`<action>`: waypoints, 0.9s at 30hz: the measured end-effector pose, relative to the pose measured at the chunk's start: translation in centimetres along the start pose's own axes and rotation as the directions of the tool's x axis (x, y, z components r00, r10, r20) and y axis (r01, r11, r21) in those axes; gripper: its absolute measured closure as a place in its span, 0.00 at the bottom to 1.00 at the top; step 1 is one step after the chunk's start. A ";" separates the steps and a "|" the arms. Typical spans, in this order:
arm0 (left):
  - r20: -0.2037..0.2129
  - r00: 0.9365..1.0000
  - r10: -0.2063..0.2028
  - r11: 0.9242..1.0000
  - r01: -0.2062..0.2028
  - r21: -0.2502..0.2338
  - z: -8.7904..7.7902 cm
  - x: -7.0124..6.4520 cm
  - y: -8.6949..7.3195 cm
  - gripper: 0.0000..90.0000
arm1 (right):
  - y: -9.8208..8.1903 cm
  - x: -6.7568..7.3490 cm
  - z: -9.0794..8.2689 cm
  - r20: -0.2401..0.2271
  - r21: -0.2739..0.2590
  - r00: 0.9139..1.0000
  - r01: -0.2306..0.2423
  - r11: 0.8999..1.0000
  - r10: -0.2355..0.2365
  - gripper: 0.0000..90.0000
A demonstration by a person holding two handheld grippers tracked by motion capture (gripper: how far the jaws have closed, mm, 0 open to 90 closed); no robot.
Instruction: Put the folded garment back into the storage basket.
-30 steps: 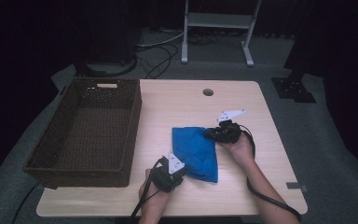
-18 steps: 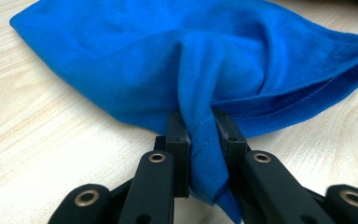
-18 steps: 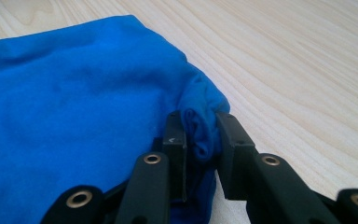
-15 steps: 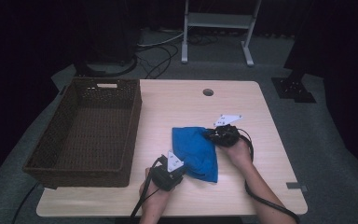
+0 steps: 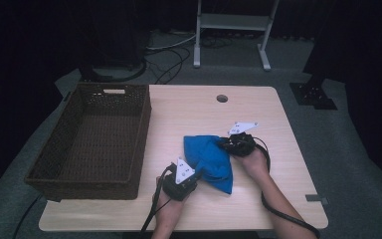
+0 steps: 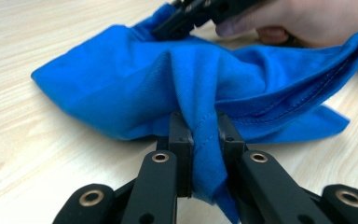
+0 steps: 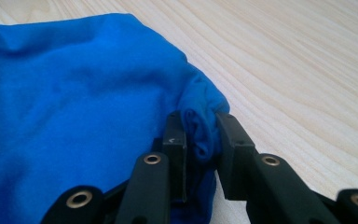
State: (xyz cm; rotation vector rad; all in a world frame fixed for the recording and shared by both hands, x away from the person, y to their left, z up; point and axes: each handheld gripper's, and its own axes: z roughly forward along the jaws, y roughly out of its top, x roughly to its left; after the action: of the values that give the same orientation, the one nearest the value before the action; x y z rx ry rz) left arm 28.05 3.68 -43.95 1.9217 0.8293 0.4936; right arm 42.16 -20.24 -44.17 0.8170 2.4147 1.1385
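Note:
A crumpled blue cloth lies on the wooden table in front of the person. My left gripper is at the cloth's near left edge. In the left gripper view a stitched hem fold is pinched between its pads, so my left gripper is shut on the cloth. My right gripper is at the cloth's far right corner, and my right gripper is shut on a bunched corner of the cloth. The left gripper view shows the right gripper and its hand beyond the cloth.
A dark wicker basket stands empty on the table's left half, close to the left gripper. A round cable hole sits near the table's far edge. Beyond the table stands a metal frame on the dark floor.
The right gripper has shifted slightly toward the person with the cloth corner in it. The left gripper has stayed put on the hem.

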 end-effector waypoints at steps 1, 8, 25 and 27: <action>0.000 1.000 0.000 1.000 0.000 0.000 0.0 0.0 0.0 0.90 | 0.0 0.0 0.0 0.001 0.003 1.000 0.000 1.000 0.000 0.84; 0.050 0.998 -0.041 0.996 0.045 -0.079 0.7 1.3 0.4 0.90 | 0.2 0.2 0.0 0.007 0.011 1.000 0.006 1.000 -0.006 0.84; 0.102 0.994 -0.034 0.975 0.055 -0.217 1.5 2.1 0.9 0.92 | 0.4 0.6 -0.1 0.006 0.025 1.000 0.015 1.000 -0.015 0.84; 0.105 0.994 -0.037 0.973 0.060 -0.221 1.5 2.2 0.9 0.92 | 0.3 0.7 -0.1 0.002 0.023 1.000 0.011 1.000 -0.011 0.84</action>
State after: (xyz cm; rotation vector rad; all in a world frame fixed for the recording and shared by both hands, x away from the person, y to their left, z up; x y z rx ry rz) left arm 30.89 4.08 -43.88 1.7005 0.7218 0.4375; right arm 41.70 -19.72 -43.89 0.8108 2.4312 1.1072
